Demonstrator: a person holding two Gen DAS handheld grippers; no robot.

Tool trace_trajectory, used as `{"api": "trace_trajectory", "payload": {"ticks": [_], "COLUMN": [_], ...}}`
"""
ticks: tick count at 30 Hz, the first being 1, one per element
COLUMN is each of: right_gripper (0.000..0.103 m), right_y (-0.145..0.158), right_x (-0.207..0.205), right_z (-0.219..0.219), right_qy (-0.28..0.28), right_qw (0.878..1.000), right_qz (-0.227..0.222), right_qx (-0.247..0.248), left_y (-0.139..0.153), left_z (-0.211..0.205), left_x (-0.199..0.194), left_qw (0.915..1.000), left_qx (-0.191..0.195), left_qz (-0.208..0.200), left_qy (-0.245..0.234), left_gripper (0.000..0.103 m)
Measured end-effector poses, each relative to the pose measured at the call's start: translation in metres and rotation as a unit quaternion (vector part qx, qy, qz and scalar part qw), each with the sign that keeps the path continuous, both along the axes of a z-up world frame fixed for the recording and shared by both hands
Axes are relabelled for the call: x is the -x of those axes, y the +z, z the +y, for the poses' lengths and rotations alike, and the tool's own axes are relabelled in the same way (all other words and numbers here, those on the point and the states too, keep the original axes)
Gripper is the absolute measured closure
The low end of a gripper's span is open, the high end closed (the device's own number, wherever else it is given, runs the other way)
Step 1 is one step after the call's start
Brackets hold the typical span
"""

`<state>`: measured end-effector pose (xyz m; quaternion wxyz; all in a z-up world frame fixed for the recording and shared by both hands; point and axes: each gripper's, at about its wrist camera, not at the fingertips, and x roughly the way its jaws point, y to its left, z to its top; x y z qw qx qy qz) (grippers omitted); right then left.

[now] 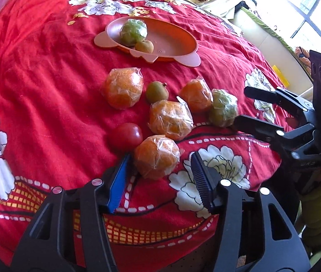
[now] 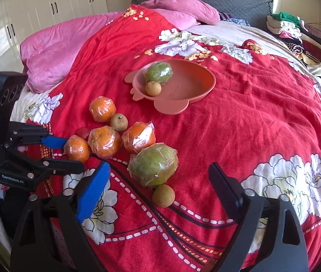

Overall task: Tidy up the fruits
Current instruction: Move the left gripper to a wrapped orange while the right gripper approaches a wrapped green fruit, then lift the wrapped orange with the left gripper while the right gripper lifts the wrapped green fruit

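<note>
Several plastic-wrapped oranges lie on the red floral bedspread. My left gripper [image 1: 160, 161] is open, its fingers on either side of the nearest wrapped orange [image 1: 157, 156], apart from it. A red tomato [image 1: 126, 136] sits just left of it. My right gripper [image 2: 160, 174] is open around a wrapped green citrus [image 2: 153, 166], with a small brown longan [image 2: 163, 195] beside it. The orange plate [image 2: 190, 86] holds a wrapped green citrus [image 2: 158, 72] and a longan [image 2: 153, 88]. Another longan [image 2: 119, 122] lies among the oranges.
A pink quilt [image 2: 54, 52] is bunched at the far left of the bed. Folded clothes [image 2: 292, 29] are piled at the headboard. A window and a cream cushion [image 1: 264, 36] lie beyond the bed's right edge.
</note>
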<state>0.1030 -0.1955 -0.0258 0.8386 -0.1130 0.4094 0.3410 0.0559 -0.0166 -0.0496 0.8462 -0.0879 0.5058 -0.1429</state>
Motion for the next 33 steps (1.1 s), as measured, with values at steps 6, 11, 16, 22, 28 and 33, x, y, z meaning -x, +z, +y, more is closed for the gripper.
{"api": "trace_trajectory", "payload": {"ticks": [6,11,16,22,28,33], "right_gripper": [0.036,0.045,0.053,0.054,0.054,0.054], "right_y": [-0.009,-0.020,-0.029,-0.021,-0.006,0.003], "right_x": [-0.008,-0.015,-0.017,-0.019,-0.019,-0.021], "right_z": [0.009,0.016,0.024,0.012,0.000,-0.004], "right_qy": [0.021,0.037,0.051,0.038,0.020,0.011], "right_qw": [1.000,0.999,0.998,0.999,0.999,0.999], "right_qz": [0.008,0.020,0.017,0.026,0.017,0.009], "right_qx": [0.013,0.022,0.033,-0.004,-0.027,-0.038], "left_y": [-0.002,-0.004,-0.006,-0.007,-0.004,0.008], "left_z": [-0.002,-0.002,-0.001,-0.001,0.002,0.004], "left_x": [-0.005,-0.006,-0.007,-0.009,-0.008,-0.001], "left_qw": [1.0000,1.0000,1.0000,0.9999,1.0000,0.9999], "left_qx": [-0.003,-0.003,-0.002,-0.013,-0.003,0.007], "left_qz": [-0.002,-0.001,-0.001,-0.005,-0.006,-0.015], "left_qy": [0.000,-0.002,-0.001,-0.003,-0.003,-0.003], "left_gripper": [0.056,0.058,0.060,0.069,0.070,0.070]}}
